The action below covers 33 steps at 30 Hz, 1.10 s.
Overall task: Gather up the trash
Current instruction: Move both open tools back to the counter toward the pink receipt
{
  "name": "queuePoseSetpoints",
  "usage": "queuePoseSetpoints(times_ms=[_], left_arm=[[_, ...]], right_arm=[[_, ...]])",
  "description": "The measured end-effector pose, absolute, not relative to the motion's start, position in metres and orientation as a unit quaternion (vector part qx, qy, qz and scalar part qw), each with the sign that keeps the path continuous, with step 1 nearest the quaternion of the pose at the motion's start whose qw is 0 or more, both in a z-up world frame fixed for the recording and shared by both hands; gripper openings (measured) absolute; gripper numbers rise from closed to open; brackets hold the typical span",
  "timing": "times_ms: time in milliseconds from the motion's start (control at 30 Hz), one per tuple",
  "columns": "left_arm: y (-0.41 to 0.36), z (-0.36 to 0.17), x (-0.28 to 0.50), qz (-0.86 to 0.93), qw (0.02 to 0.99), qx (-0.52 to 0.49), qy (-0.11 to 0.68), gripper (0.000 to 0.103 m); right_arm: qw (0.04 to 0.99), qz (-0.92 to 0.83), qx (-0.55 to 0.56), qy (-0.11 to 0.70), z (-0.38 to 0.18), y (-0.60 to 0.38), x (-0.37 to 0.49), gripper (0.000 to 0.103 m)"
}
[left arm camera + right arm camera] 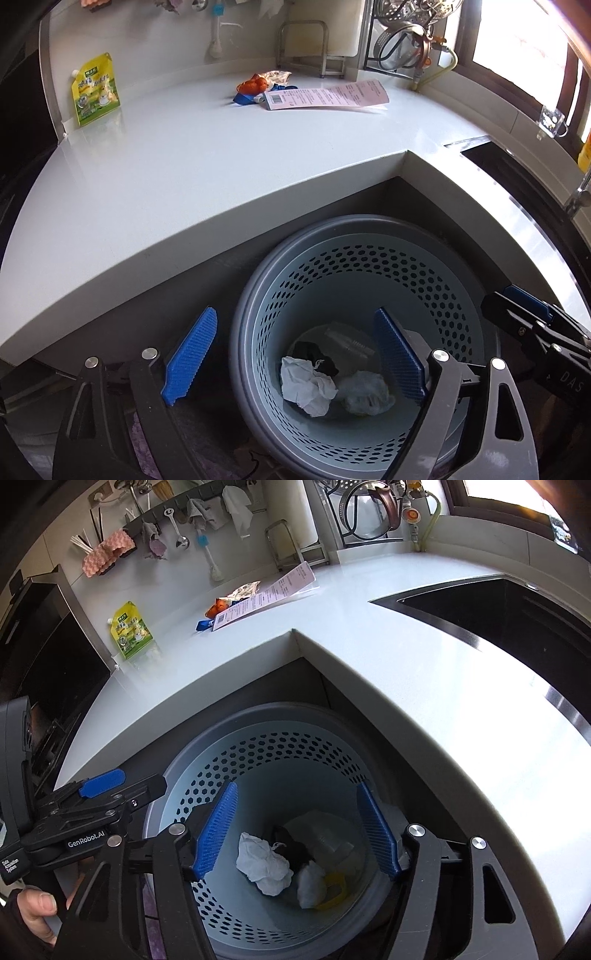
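A pale blue perforated trash basket point(424, 280) point(207, 775) stands on the floor in the corner below the white counter point(184, 155) point(406, 657). Crumpled white paper point(306, 384) point(264, 864), a black scrap and other trash lie in its bottom. My left gripper point(295, 358) is open and empty above the basket's left rim. My right gripper point(299, 834) is open and empty above the basket's mouth. On the counter lie a pink paper slip point(328, 96) point(266, 598), an orange wrapper point(253, 85) point(218, 607), a blue scrap point(243, 99) point(203, 624) and a yellow-green pouch point(95, 92) point(132, 631).
A dark sink point(517, 620) is set in the counter at the right. A metal rack point(306, 48) and a dish rack with pots point(402, 40) stand at the back wall. Utensils and cloths point(177, 528) hang on the wall. A dark oven point(44, 657) stands at the left.
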<state>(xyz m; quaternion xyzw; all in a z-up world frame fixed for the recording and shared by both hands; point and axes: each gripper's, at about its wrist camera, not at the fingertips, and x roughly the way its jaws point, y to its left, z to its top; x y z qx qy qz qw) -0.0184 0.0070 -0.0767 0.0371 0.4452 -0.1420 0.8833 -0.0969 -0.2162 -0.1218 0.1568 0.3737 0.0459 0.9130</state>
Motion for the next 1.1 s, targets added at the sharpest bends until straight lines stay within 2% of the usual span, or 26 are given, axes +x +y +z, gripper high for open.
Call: queuePoseSetpoints(times_ms=[267, 633, 967, 1100], left_arm=[[0.015, -0.049, -0.022, -0.143, 0.898, 0.043, 0.414, 0.091], [0.018, -0.016, -0.019, -0.145, 0.918, 0.029, 0.368, 0.093], [0.013, 0.013, 0.016, -0.132, 0.933, 0.035, 0.334, 0.094], [0.011, 0.023, 0.041, -0.124, 0.936, 0.031, 0.328, 0.095]], right_arm=[[0.922, 0.043, 0.173, 0.345, -0.110, -0.220, -0.107, 0.069], [0.935, 0.063, 0.153, 0.314, -0.078, -0.219, -0.098, 0.071], [0.948, 0.102, 0.087, 0.290, -0.035, -0.221, -0.030, 0.072], [0.944, 0.112, 0.098, 0.294, -0.024, -0.232, 0.010, 0.072]])
